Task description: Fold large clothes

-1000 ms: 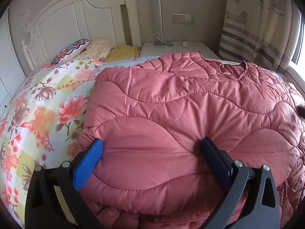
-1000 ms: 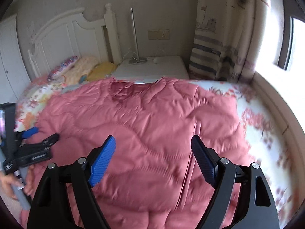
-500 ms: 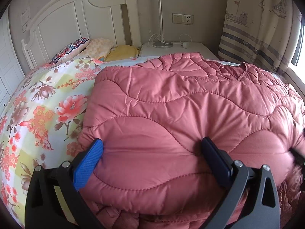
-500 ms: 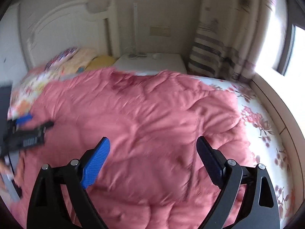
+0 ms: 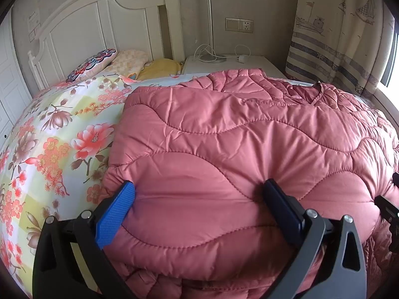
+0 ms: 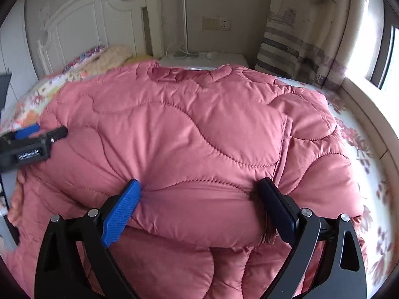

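Right gripper [image 6: 197, 199] had dropped onto the pink quilted coat [image 6: 199, 129], jaws opening, padding bulging between them. Left gripper [image 5: 199, 199] unmoved, wide, likewise straddling padding. Coat spread mid-frame on bed [image 5: 49, 149]. Risk: slick puffy layers slipping, undoing fold.

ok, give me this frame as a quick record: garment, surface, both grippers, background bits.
garment: pink quilted coat, bulky, spread over the bed
surface: floral bedspread
left hand-held gripper: jaws wide, fingertips pressed into a puffed fold at the near edge
right hand-held gripper: jaws opening, coat fold bulging between the fingers
background: white headboard, nightstand, curtain
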A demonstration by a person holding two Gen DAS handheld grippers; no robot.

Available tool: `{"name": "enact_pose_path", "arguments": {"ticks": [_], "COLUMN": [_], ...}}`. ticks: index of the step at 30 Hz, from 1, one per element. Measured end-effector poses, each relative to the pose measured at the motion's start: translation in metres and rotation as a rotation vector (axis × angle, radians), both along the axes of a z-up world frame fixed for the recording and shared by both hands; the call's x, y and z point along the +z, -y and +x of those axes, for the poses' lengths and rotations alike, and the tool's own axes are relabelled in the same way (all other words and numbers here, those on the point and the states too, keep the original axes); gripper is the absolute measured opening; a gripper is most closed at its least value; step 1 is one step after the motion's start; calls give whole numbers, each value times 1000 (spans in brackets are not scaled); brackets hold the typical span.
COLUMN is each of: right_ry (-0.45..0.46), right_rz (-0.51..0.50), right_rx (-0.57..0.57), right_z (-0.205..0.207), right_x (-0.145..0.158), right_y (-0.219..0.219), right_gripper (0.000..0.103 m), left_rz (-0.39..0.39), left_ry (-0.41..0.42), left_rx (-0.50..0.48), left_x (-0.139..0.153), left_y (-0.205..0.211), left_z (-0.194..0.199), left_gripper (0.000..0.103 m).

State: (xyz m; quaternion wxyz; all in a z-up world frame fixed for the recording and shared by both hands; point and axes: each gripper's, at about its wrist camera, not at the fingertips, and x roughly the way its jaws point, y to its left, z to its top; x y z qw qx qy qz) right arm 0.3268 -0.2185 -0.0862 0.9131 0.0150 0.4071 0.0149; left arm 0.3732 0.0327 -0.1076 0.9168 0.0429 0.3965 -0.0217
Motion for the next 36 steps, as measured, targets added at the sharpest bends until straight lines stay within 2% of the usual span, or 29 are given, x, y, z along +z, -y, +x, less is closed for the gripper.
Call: {"name": "enact_pose_path", "arguments": {"ticks": [4,7,10,12,15,17,18,22,27,30,31,32,34,35,36], "right_ry": [1,-1,27,64,63,-16,-45,-49,-26,-15,-25,-43,-85,-93,-103], "right_rz": [-5,-3,2,2,-78,-109,-133,-148,-196,-211,-216,-229,-174,-88,-44], "right_rx": [-1,-3,-20,15,86,124,128,125,102,51,30,-5,-35,-46,-64], "right_z": [0,-2,-16,-28,-40,-37,-35,-31,-40,-50,-51,-53,-53,-53,-53], "right_x": [0,2,17,28,28,6,-4,-7,5,11,10,4,-10,-13,-13], "right_y": [-2,-2,-5,-13,-33,-43,-46,-48,-42,-17,-6,8,29,41,49], "right_gripper": [93,93,93,93,93,93,94,98,98,98,98,98,98,98,98], "left_rz": [8,15,-31,-27,-9,70,85,-6,57,68,48,-26,-76,-58,-26], "left_ry": [7,32,61,73,24,-41,-78,-97,-25,-50,-71,-97,-116,-116,-110], "left_rx": [3,1,-62,-105,-166,-165,-164,-160,-134,-104,-97,-98,-87,-83,-82], "left_x": [1,16,33,35,17,-8,-15,-11,1,-7,-10,-11,-12,-12,-12], "left_y": [1,5,11,22,37,49,52,40,25,1,-6,-18,-26,-24,-20], "left_z": [-1,-19,-44,-65,-78,-74,-71,-68,-95,-102,-101,-97,-92,-92,-93], "left_gripper": [101,101,101,101,101,101,101,101,101,101,101,101,101,101,101]}}
